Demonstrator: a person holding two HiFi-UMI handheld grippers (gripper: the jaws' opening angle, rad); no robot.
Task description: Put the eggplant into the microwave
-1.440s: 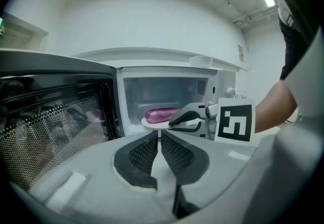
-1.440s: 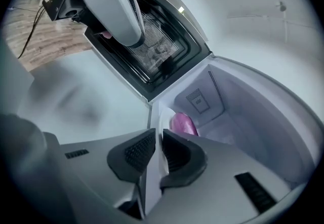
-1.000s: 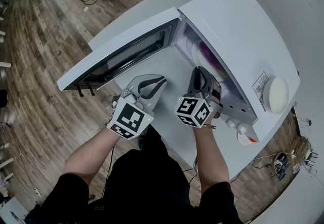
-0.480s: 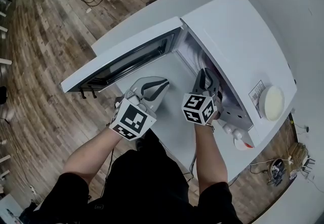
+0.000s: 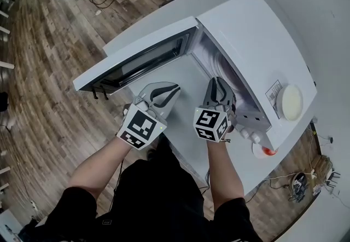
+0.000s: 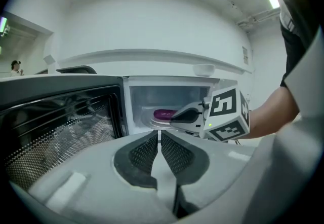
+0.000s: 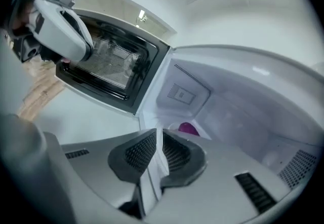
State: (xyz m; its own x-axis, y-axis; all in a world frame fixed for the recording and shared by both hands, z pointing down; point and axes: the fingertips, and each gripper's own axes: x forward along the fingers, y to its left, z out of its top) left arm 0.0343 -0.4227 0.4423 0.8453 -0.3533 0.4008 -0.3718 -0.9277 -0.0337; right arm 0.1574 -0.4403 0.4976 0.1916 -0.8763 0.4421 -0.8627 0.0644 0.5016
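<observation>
The eggplant (image 7: 188, 128) lies inside the open microwave (image 5: 257, 33), seemingly on a plate, just ahead of the right tongs (image 7: 159, 137), clenched on nothing; the left tongs (image 6: 160, 137) alongside are likewise clenched empty

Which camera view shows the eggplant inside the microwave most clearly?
The left gripper view: the eggplant lies in the open microwave, seen from the front. The right gripper view shows only a small purple part of it; the head view does not show it clearly.
</observation>
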